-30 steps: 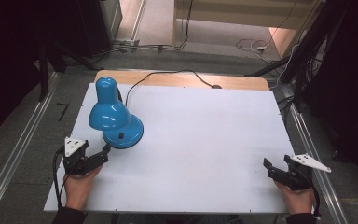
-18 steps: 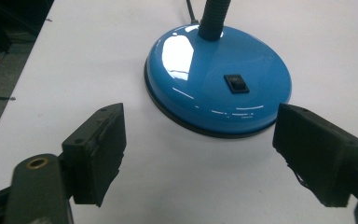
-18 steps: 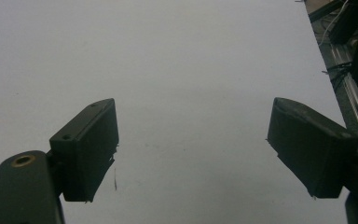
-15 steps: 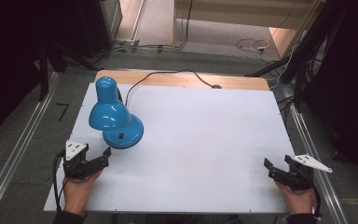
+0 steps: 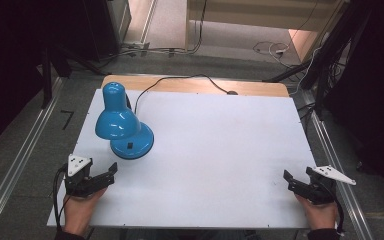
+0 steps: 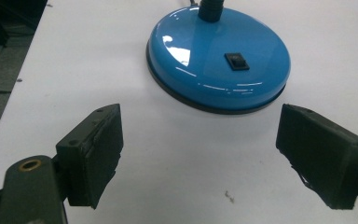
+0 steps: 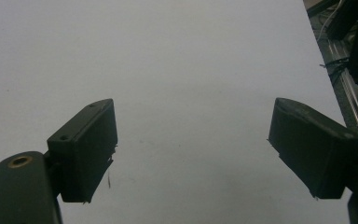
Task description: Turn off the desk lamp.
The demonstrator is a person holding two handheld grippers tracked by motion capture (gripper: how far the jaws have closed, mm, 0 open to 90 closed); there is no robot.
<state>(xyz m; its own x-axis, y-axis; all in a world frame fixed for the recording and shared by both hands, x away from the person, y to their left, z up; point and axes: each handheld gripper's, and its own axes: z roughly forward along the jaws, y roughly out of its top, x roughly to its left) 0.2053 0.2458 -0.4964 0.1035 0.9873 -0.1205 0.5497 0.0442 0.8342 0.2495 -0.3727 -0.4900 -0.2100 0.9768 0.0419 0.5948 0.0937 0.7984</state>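
Backing toward the frame's lower left, the gaping left tool [image 5: 101,178] is risking nudging the blue lamp [image 5: 123,125] if re-approaching crookedly.

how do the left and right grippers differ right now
The left gripper sits near the table's left front corner, close to the blue lamp; the right gripper sits at the right front corner, far from it. The left gripper faces the lamp's base, the right gripper bare tabletop. Both are open and hold nothing.
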